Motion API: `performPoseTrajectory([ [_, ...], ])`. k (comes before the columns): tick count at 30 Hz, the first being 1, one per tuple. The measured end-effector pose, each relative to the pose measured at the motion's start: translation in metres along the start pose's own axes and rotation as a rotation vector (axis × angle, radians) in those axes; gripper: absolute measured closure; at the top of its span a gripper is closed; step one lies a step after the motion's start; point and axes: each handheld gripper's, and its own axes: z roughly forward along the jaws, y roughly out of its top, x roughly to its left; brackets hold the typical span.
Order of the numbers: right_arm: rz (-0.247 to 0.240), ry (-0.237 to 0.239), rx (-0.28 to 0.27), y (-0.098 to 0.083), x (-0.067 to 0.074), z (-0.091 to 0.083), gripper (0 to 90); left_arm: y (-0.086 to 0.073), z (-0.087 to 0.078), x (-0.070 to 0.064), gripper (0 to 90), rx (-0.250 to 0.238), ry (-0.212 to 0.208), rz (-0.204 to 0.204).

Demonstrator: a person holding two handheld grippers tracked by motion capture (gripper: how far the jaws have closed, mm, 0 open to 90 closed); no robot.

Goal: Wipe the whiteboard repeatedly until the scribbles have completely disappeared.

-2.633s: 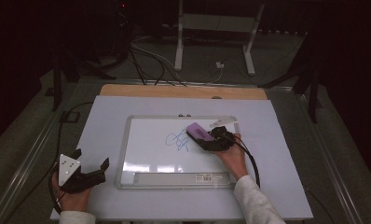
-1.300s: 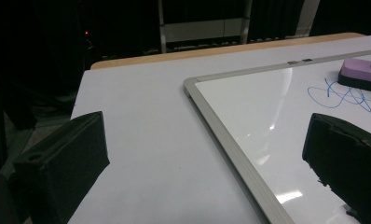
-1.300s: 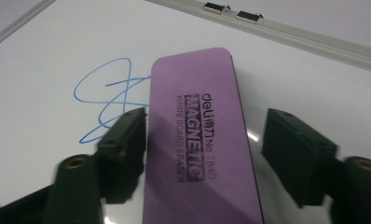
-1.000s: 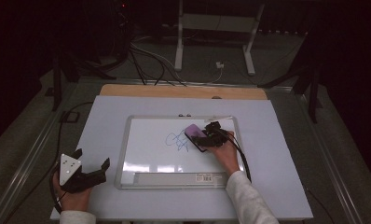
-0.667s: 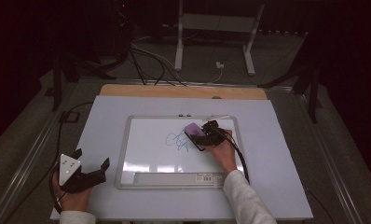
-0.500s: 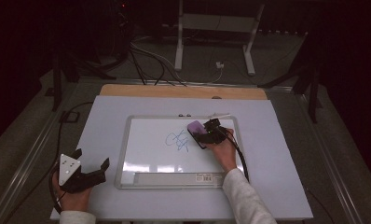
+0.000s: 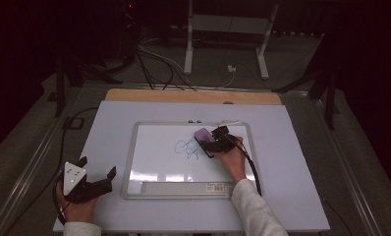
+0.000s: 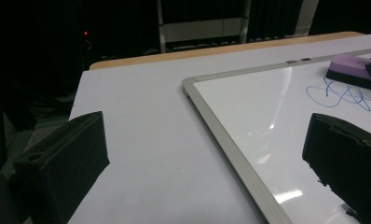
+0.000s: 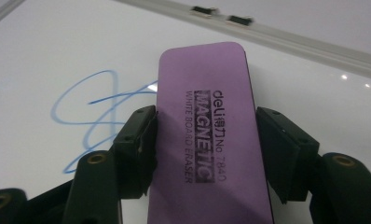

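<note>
L gripper (image 7: 97, 178) jaws apart, nothing btwn, resting on table (image 7: 301, 162) just L of whiteboard (image 7: 156, 162) | R gripper (image 9: 204, 140) clamped on purple eraser (image 9: 207, 135), flat on board, blue scribble (image 9: 92, 119) just L of its jaws

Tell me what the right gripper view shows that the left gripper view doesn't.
Only the right gripper view shows the print on the purple eraser, which names it a magnetic whiteboard eraser, and the right tongs clamped on its long sides. Only the left gripper view shows the left tongs standing open with nothing between them, the whiteboard's near corner and the wooden table edge. Both show the eraser, the blue scribble beside it, and the board's frame with its two small clips.
</note>
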Motion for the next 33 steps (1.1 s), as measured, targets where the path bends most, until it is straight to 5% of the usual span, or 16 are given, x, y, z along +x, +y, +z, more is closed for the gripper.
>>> performPoseTrajectory([
  [7, -0.028, 0.022, 0.006, 0.000, 0.004, 0.000, 41.1, 0.000, -0.001, 0.001, 0.9, 0.001, 0.000, 0.000],
  [12, 0.014, -0.054, -0.006, 0.000, -0.006, -0.002, 41.2, 0.000, -0.001, 0.001, 0.9, 0.001, 0.001, -0.001],
  [17, 0.020, -0.075, -0.005, 0.000, -0.005, -0.002, 41.1, 0.000, 0.000, 0.001, 0.8, 0.005, 0.000, 0.004],
  [22, 0.030, -0.042, -0.015, 0.002, 0.004, 0.004, 41.1, 0.000, 0.000, -0.001, 0.8, 0.004, -0.002, 0.006],
  [28, -0.031, -0.017, -0.011, 0.006, 0.014, 0.010, 41.1, 0.000, -0.001, 0.001, 0.9, 0.001, -0.001, -0.001],
  [33, 0.015, -0.064, -0.014, 0.009, 0.005, 0.011, 41.1, 0.000, -0.001, 0.001, 0.8, 0.000, -0.003, 0.001],
])
